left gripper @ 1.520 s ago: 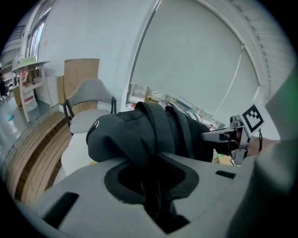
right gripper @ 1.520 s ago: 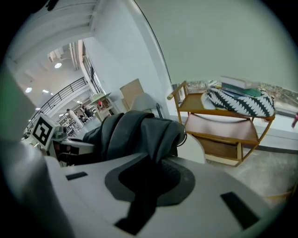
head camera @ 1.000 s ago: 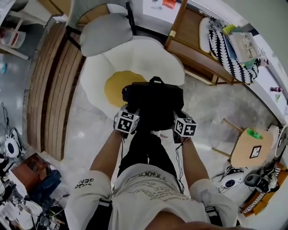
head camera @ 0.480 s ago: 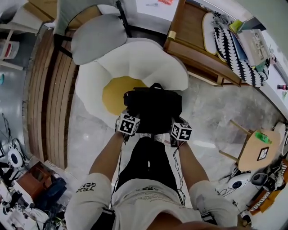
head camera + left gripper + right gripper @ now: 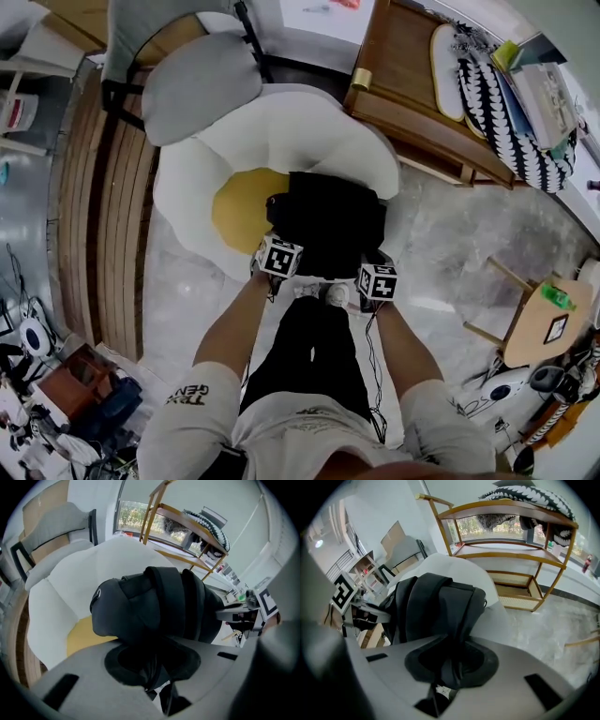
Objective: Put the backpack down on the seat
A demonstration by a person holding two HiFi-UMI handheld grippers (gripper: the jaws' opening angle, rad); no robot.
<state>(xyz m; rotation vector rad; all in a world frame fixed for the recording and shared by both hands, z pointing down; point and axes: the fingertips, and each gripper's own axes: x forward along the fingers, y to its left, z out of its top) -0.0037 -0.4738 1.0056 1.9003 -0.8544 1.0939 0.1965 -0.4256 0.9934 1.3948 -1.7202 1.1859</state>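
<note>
2 claws (image 5: 152, 679) (image 5: 445, 679) clamp backpack (image 5: 328, 220) (over seat (image 5: 281, 131)).

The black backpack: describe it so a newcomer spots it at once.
Find the big white fried-egg-shaped seat with a yellow centre, between the grey cushioned chair and the wooden shelf unit. At its near edge, overlapping the yellow, is the black fabric backpack, pinched by the left gripper and the right gripper. It is the only bag there, dark and bulky against the pale seat.

Marble floor (image 5: 450, 234); wooden shelf (image 5: 403, 66); grey chair (image 5: 202, 84).
</note>
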